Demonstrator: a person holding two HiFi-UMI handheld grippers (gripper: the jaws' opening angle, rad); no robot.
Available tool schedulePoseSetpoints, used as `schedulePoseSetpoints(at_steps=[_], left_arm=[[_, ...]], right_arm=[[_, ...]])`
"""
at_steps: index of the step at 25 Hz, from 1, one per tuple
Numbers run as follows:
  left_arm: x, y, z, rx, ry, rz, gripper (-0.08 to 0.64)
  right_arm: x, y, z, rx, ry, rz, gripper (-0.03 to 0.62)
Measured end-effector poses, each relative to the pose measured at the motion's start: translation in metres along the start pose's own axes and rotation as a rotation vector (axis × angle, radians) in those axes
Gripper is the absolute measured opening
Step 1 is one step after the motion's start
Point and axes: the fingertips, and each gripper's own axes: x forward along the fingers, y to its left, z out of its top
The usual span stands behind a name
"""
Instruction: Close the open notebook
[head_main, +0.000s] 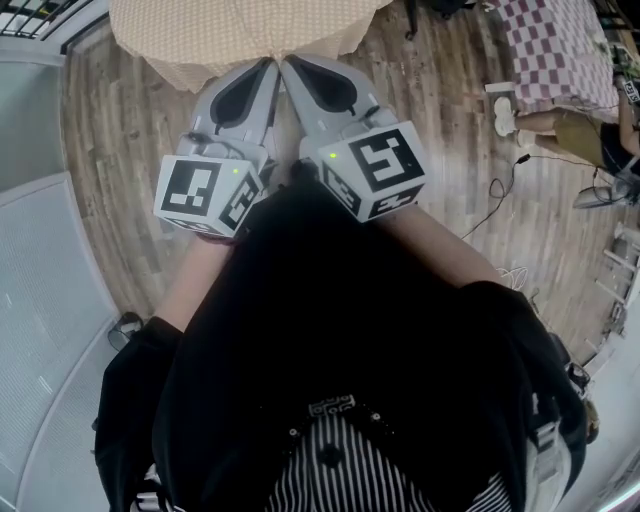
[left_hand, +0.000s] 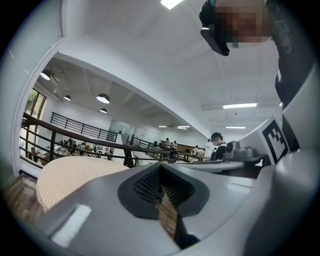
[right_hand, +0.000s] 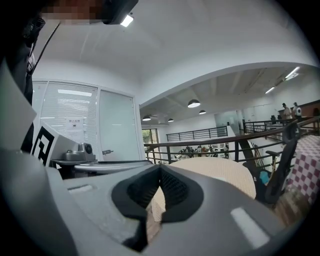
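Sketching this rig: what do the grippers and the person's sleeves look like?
The left gripper and right gripper are grey tapering shells, black ribbed pads, each with a white cube bearing black square markers and a green light; sleeves black.

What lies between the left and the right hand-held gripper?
Only wooden floor shows between the left hand-held gripper and the right hand-held gripper, in the head view.

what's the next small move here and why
Probably carry the left gripper and right gripper forward over the cloth-covered table: both are shut and empty, their tips only at its near edge, and no notebook is in view yet.
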Motion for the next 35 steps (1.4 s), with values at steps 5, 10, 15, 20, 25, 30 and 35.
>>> schedulePoseSetpoints(at_steps=[5, 10, 15, 20, 25, 30, 35], left_arm=[[0.054, 0.009, 0.009, 0.006, 0.002, 0.009, 0.005], [0.108, 0.013, 0.011, 0.020, 0.014, 0.024, 0.004], [0.135, 0.016, 0.012, 0.040, 0.034, 0.040, 0.003], [0.138, 0.037, 0.009, 0.021, 0.062, 0.074, 0.003], [0.155, 0.051, 0.009, 0.021, 0.058, 0.048, 0.004], [0.169, 0.076, 0.018, 0.021, 0.049, 0.018, 0.003], [0.185, 0.109, 0.038, 0.057, 0.029, -0.005, 0.003]], right_arm=[[0.018, -0.048, 0.016, -0.008, -0.004, 0.024, 0.002], [0.035, -0.100, 0.023, 0.011, -0.004, 0.038, 0.002], [0.047, -0.126, 0.026, 0.027, -0.009, 0.051, 0.002], [0.067, -0.125, 0.024, 0.048, 0.000, 0.094, 0.002], [0.084, -0.138, 0.026, 0.019, -0.004, 0.072, 0.002], [0.109, -0.143, 0.032, 0.014, 0.008, 0.050, 0.002], [0.146, -0.150, 0.048, 0.004, 0.000, 0.013, 0.002]])
